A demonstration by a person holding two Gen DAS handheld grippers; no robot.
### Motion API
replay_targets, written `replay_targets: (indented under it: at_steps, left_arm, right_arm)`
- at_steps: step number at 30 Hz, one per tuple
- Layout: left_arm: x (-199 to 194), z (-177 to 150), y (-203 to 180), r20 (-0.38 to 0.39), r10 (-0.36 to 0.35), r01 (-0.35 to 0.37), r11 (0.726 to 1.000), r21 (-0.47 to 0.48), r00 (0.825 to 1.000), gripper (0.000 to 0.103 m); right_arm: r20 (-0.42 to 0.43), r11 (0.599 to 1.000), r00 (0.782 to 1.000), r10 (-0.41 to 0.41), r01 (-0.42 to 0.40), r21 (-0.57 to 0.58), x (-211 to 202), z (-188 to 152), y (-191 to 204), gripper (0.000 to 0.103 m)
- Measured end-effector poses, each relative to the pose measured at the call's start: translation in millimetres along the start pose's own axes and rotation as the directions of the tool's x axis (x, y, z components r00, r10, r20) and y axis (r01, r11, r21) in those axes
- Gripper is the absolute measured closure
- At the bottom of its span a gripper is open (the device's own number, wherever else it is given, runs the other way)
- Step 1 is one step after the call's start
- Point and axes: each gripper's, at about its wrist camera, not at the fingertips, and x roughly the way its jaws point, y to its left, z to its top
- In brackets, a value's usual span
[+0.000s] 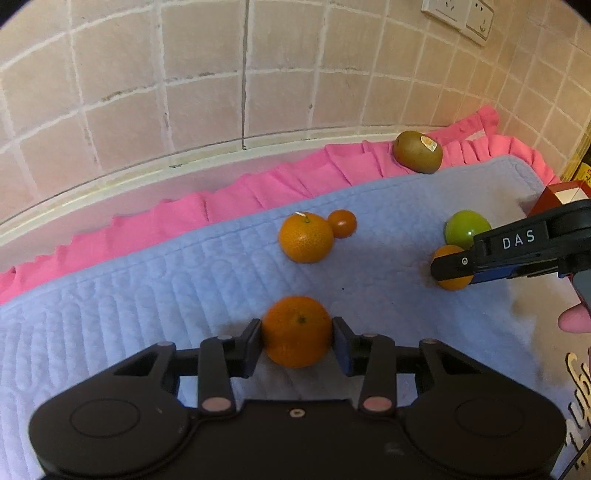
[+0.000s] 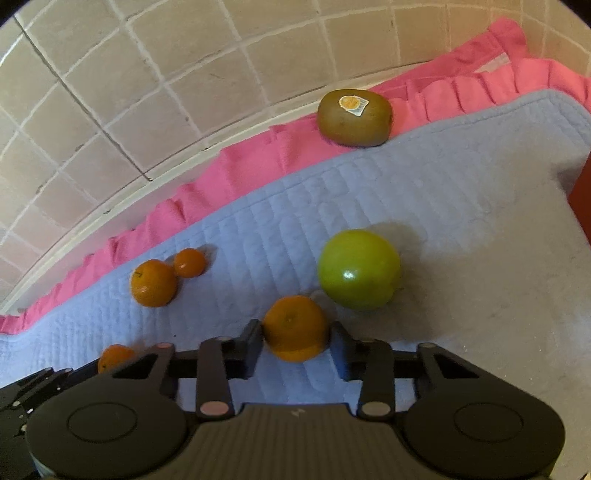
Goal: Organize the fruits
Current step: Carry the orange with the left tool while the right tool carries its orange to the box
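In the left wrist view my left gripper (image 1: 297, 338) is shut on an orange mandarin (image 1: 297, 331) on the blue quilted mat (image 1: 166, 288). In the right wrist view my right gripper (image 2: 295, 341) is shut on another mandarin (image 2: 295, 328), beside a green apple (image 2: 359, 268). The right gripper (image 1: 452, 266) also shows at the right of the left wrist view, with its mandarin (image 1: 451, 283) and the apple (image 1: 466, 229). A larger mandarin (image 1: 306, 237) and a small one (image 1: 342, 223) touch each other mid-mat. A kiwi (image 1: 417, 151) with a sticker lies at the mat's far edge.
A pink ruffled cloth (image 1: 258, 188) borders the mat along the tiled wall (image 1: 184, 74). A red and white box (image 1: 561, 194) stands at the far right. Wall sockets (image 1: 458, 14) are at the upper right. The left gripper's body (image 2: 22, 391) shows at the lower left of the right wrist view.
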Motion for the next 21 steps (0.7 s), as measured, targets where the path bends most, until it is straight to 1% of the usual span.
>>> replay_targets:
  at_steps: [3,8,11,13,16,19,21]
  left_arm:
    - [-10.3,-0.3,-3.2,0.019,0.024,-0.024,1.000,0.010,1.000,0.056]
    - [-36.7,2.1,-15.0,0.054,0.044,-0.047,0.998,0.051,0.998,0.056]
    - [-56.1,4.8,-28.6,0.094,0.088,-0.095,0.993,0.075,0.992,0.056]
    - [-71.5,6.2,-39.9,0.135,0.104,-0.118,0.988,0.096,0.985,0.056]
    - [-92.2,10.4,-57.4,0.182,0.103,-0.125,0.986,0.112,0.978,0.056]
    - [-109.1,15.3,-77.6,0.229,0.103,-0.137,0.981,0.139,0.968,0.056]
    - [-120.9,18.8,-91.3,0.257,0.077,-0.118,0.981,0.152,0.963,0.056]
  right_arm:
    - [-0.003,1.000,1.000,0.021,-0.021,0.009,-6.7,-2.6,-1.3,0.062]
    - [0.043,0.997,0.997,0.065,-0.066,0.038,-33.5,-8.5,-9.3,0.063]
    - [0.074,0.995,0.994,0.086,-0.090,0.048,-53.8,-11.5,-16.1,0.063]
    - [0.107,0.995,0.990,0.089,-0.094,0.043,-71.1,-13.9,-20.3,0.063]
    - [0.167,0.995,0.982,0.084,-0.091,0.035,-99.4,-17.9,-27.7,0.063]
    - [0.234,0.994,0.968,0.089,-0.103,0.045,-128.6,-23.4,-40.2,0.063]
    - [0.283,0.991,0.955,0.095,-0.117,0.061,-148.8,-27.4,-50.5,0.063]
